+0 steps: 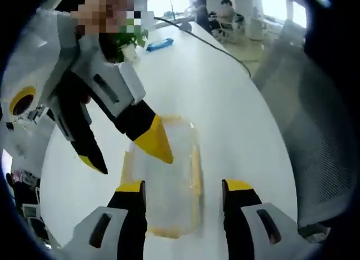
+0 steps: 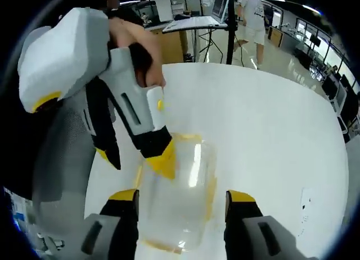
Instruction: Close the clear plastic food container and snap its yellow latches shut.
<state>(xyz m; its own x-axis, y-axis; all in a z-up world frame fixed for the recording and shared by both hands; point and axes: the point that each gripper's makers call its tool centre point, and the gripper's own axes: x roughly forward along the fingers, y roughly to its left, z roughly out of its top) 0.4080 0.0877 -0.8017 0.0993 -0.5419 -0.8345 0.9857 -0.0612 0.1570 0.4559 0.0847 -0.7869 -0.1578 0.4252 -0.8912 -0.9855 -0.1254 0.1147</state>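
Your left gripper (image 1: 183, 188) hovers with jaws spread wide, gripping nothing; between and just beyond them lies the clear container (image 1: 164, 181) with its yellow latches (image 1: 196, 170) along the sides; the lid looks seated, though whether any latch is snapped you cannot tell from here, so judge the latching as the work left. Your right gripper (image 2: 183, 198) likewise stands wide and unladen over the same box, and from the left gripper view one of its yellow tips sits at the lid's near edge. Beyond, the white table (image 2: 270, 130) runs bare and broad; its rim curves away well apart from the box, leaving ample room; a grey chair (image 1: 315, 119) flanks one side.
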